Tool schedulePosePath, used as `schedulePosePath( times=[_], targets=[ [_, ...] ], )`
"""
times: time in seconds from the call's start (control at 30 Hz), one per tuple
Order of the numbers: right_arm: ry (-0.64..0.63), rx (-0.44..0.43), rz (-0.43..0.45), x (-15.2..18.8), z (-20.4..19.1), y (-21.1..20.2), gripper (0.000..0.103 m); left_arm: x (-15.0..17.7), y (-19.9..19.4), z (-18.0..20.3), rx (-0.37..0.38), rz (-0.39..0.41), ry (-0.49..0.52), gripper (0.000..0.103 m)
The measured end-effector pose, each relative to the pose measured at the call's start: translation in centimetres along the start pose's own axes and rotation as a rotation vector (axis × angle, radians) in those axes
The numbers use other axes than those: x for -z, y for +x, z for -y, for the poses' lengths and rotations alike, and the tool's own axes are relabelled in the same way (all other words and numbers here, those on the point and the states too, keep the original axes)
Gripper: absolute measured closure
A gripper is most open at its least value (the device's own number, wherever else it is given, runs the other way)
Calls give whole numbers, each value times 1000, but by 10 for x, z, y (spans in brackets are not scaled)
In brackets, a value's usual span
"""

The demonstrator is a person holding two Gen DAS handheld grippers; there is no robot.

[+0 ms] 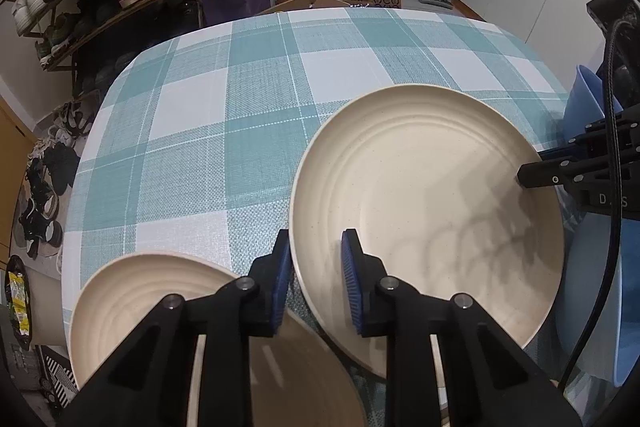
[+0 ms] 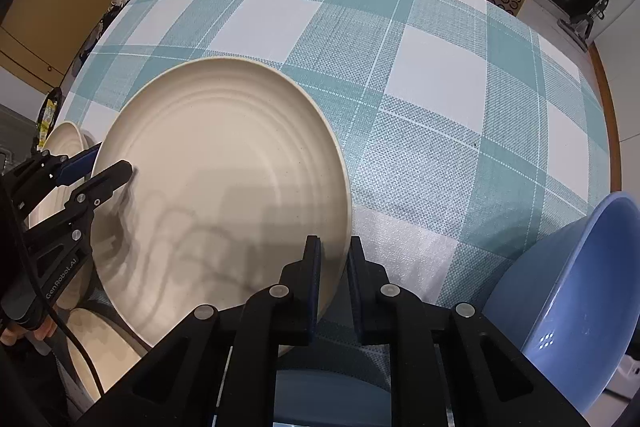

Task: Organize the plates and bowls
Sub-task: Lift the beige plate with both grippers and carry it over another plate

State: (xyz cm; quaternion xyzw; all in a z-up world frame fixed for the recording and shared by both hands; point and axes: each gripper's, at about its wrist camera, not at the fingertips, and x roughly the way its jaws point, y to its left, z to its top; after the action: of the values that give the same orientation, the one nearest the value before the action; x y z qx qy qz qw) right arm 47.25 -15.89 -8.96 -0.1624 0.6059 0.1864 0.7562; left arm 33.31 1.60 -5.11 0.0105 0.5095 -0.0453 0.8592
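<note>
Gripping plate [image 1: 420, 195] rim both sides for a level lift | left gripper [image 1: 316, 283] clamped | right gripper [image 2: 334, 283] clamped | bowl [image 2: 572, 307] beside right jaws

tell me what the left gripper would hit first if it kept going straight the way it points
Most likely the rim of the large cream plate already between the left gripper pads, then the checked tablecloth beneath; depth is hard to judge.
</note>
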Motion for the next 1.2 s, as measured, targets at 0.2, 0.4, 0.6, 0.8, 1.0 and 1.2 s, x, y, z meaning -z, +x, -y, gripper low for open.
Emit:
schedulePosePath(
  times=[0.2,0.4,0.6,0.8,1.0,1.2],
  targets=[
    [13,15,27,-1,4,-9,91,-3,-6,1,8,23,-8,81],
    [20,22,52,-7,-2,-12,92,-6,-14,0,8,51,-22,81],
    [22,29,77,-8,-2,-19,93,-8,-19,-3,8,72,-36,81],
    [27,31,110,-8,-1,-28,94,-9,-25,-5,12,97,-50,81],
    [32,38,142,-5,-3,-39,94,-10,-34,-4,14,122,-60,81],
    [37,34,172,-3,-3,-51,94,-11,-45,-3,19,148,-65,81]
  ],
)
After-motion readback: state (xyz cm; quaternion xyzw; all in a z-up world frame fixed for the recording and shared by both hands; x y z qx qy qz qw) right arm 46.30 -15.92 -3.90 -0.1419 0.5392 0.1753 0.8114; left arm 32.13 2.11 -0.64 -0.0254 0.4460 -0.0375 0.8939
